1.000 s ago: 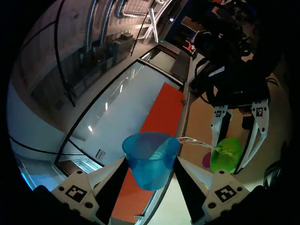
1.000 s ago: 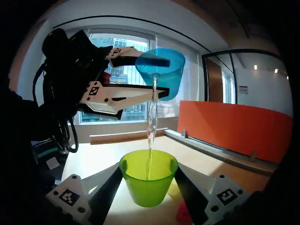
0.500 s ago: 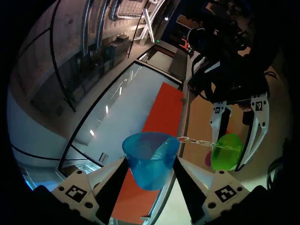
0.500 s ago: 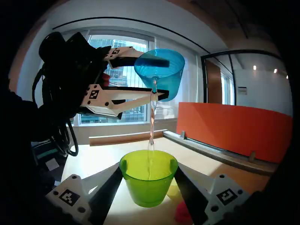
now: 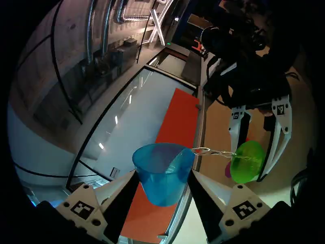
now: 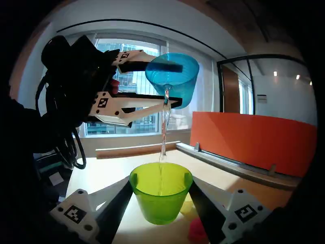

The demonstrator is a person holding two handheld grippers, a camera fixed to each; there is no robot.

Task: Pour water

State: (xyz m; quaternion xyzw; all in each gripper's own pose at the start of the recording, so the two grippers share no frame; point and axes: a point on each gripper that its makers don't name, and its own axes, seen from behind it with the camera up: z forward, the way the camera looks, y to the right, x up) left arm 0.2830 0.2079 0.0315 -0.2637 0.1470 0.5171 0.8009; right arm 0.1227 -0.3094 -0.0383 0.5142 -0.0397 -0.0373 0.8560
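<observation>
Water [image 6: 163, 134] streams from tipped blue cup [image 6: 172, 77], clamped between jaws of our left gripper [image 5: 162, 173], down into green cup [image 6: 160, 199], clamped between jaws of our right gripper [image 6: 160, 181], over the counter [image 6: 101, 173].

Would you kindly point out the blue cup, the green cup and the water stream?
blue cup [image 5: 162, 183], left gripper view, on its outer wall.
green cup [image 6: 159, 201], right gripper view, on its outer wall.
water stream [image 6: 163, 136], right gripper view, midway down its fall.

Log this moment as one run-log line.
phase: pouring | left hand-held gripper: shut on tilted blue cup | right hand-held gripper: shut on upright green cup | water stream: into green cup
</observation>
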